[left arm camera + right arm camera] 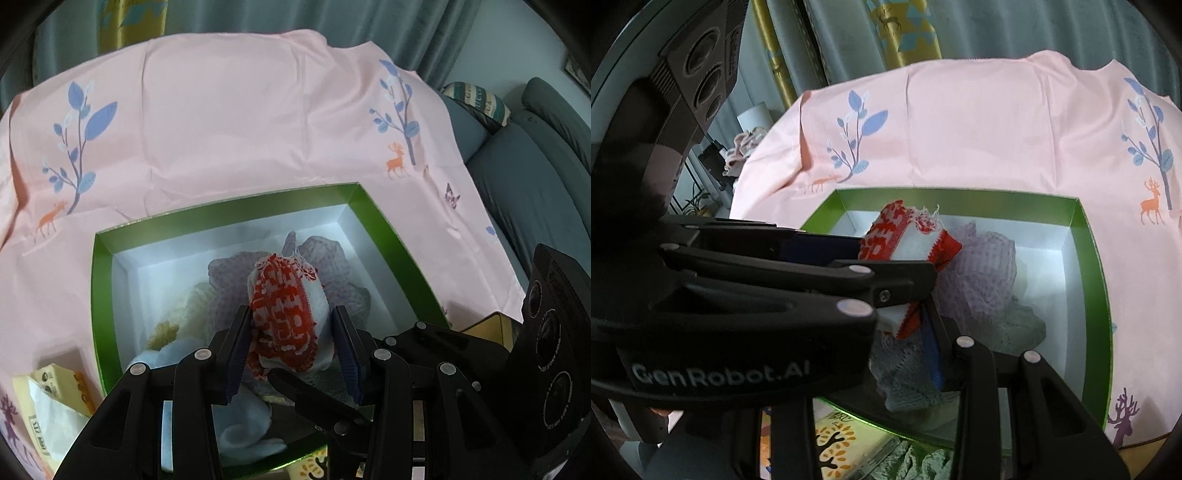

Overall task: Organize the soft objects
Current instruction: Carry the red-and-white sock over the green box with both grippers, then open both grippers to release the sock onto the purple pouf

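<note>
Your left gripper (293, 332) pinches the folded red-and-white cloth (286, 317) between its 2 pads. Your right gripper (916, 291) clamps the same cloth from the side. The cloth hangs just ahead of both tools, above the green box (402, 251) holding other soft pieces.

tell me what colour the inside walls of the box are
Bright green walls with a white floor; the left wrist view shows it best.

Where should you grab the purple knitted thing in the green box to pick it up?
Probably pinch a raised fold of the purple knitted cloth from straight above. It lies crumpled low inside the green box, whose walls block the sides, and the red-and-white roll hangs over its middle.
</note>
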A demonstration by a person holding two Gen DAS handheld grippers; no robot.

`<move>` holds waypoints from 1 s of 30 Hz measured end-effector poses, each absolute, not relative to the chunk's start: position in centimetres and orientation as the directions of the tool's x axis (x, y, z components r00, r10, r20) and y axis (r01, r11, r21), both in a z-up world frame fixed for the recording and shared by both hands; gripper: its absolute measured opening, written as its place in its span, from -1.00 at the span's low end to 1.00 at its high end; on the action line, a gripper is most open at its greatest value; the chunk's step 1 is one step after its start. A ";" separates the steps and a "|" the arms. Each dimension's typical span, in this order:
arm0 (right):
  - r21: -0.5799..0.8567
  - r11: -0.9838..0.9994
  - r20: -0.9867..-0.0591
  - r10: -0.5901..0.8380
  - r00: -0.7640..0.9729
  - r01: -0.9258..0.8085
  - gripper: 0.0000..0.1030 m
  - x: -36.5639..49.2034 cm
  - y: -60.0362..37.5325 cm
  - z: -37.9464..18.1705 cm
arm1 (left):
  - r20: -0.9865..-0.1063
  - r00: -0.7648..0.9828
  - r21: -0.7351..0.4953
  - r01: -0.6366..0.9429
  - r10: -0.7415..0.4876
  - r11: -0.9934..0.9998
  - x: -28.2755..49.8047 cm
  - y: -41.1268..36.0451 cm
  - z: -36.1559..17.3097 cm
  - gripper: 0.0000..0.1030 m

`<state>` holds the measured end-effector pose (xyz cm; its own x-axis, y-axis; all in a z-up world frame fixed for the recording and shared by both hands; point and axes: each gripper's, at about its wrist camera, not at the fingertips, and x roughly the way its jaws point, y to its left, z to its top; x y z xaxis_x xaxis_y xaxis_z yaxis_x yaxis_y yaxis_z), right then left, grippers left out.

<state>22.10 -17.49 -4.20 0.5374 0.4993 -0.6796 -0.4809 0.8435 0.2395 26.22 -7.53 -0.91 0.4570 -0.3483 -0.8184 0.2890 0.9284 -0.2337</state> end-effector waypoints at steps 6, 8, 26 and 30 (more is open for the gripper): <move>0.247 0.846 -0.698 0.493 0.519 -0.472 -0.30 22.4 -17.4 -4.6 | -0.826 0.445 -0.237 0.282 -0.346 0.930 26.5 -7.6 -1.5 -0.14; 0.246 0.848 -0.705 0.489 0.514 -0.469 -0.29 22.5 -17.4 -4.7 | -0.829 0.442 -0.233 0.281 -0.341 0.931 26.5 -7.6 -1.7 -0.14; 0.246 0.871 -0.732 0.455 0.507 -0.425 0.16 22.5 -18.0 -5.4 | -0.833 0.446 -0.246 0.230 -0.327 0.942 26.2 -7.0 -1.8 0.16; 0.236 0.878 -0.729 0.443 0.521 -0.417 0.24 22.2 -18.3 -5.1 | -0.831 0.459 -0.242 0.210 -0.314 0.947 26.0 -6.4 -1.3 0.35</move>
<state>22.25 -18.26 -5.09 0.5213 0.4435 -0.7291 -0.4169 0.8778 0.2358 25.99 -6.44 -1.33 0.4593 -0.3141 -0.8309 0.2104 0.9472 -0.2418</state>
